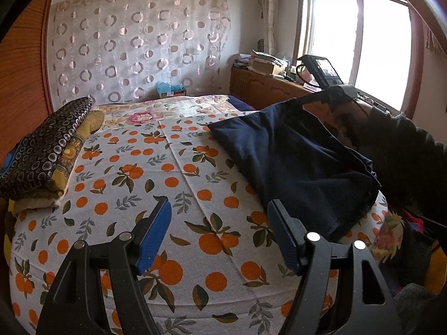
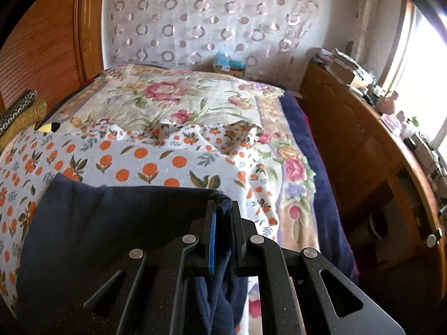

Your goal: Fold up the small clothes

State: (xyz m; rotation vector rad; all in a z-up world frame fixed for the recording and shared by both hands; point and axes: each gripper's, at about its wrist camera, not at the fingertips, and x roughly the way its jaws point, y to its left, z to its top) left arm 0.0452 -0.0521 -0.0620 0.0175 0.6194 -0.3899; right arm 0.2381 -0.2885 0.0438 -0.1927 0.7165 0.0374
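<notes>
Sunlit from a window at the far right, the bedroom centres on a bed whose orange-print sheet [image 1: 173,173] serves as the folding surface. On that sheet's right side lies a navy garment [image 1: 301,162], one corner raised off the fabric. The right gripper [image 2: 223,223] has its jaws clamped tight on that raised edge, cloth bunched between the pads and hanging below. The left gripper [image 1: 218,234] hovers over the sheet's near end, jaws wide apart and holding nothing, its right finger just beside the garment's near edge.

Only a small bunch of cloth is pinched, so a quick pull could slip it free, or drag the whole piece askew rather than fold it, since nothing pins the near edge. A loose sheet could also ruck up underneath.

At the sheet's left edge sits a stack of folded patterned fabrics [image 1: 44,156], well apart from the garment. Beyond the sheet's right side a cluttered wooden cabinet [image 2: 363,150] stands close enough to crowd a wide swing.
</notes>
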